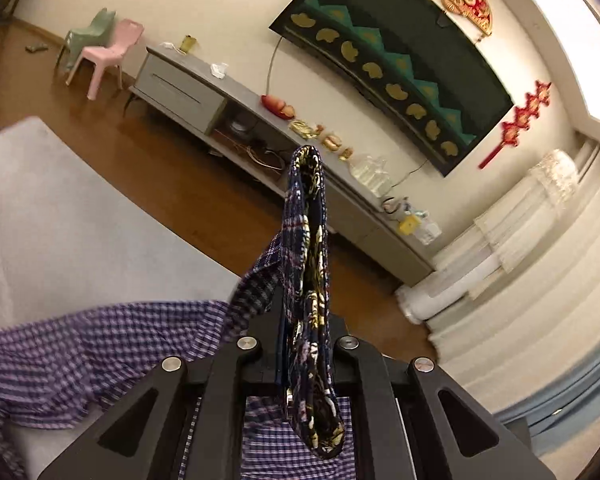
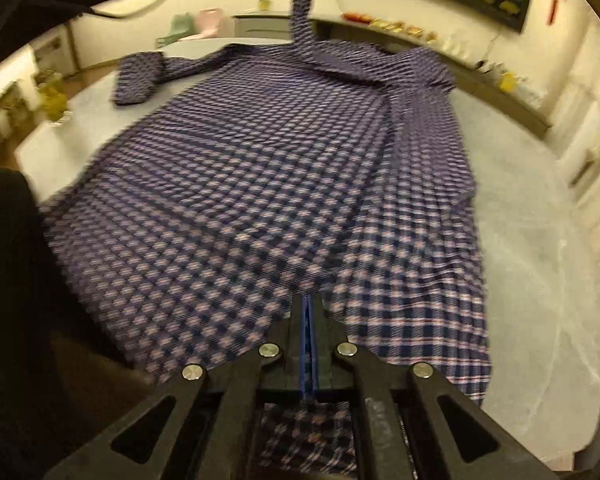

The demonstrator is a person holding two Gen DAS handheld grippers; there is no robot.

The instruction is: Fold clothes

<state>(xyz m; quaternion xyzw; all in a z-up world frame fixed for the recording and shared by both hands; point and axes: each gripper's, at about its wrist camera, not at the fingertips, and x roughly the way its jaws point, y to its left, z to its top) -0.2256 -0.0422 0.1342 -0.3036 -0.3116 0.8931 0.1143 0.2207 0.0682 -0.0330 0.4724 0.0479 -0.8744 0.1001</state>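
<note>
- Right gripper (image 2: 309, 344): jaws pressed together on the near hem of the shirt (image 2: 260, 168); a thin strip of cloth shows between the blue pads. Grip sits low, at table (image 2: 540, 280) level.
- Left gripper (image 1: 305, 344): jaws closed on a bunched part of the same shirt, where the floral lining (image 1: 314, 280) of a cuff or collar shows; which of the two cannot be told. This part is raised off the table, with cloth trailing down to the left.
- Shirt: checked purple and white, spread mostly flat along the grey table, body running away from the right gripper. One sleeve (image 2: 140, 76) lies folded at the far left; a strip of cloth (image 2: 302, 12) rises toward the top of the right wrist view, likely the piece the left gripper lifts.
- Step in hand, as judged: carrying an edge over the body to make a fold.
- To do it well: keep the hem taut and pinned low with the right, move the left across level, lay the cloth down before releasing, avoid dragging the flat body.
- Far: cabinet (image 1: 204, 92) and wall hanging (image 1: 400, 56), well apart from the work.
</note>
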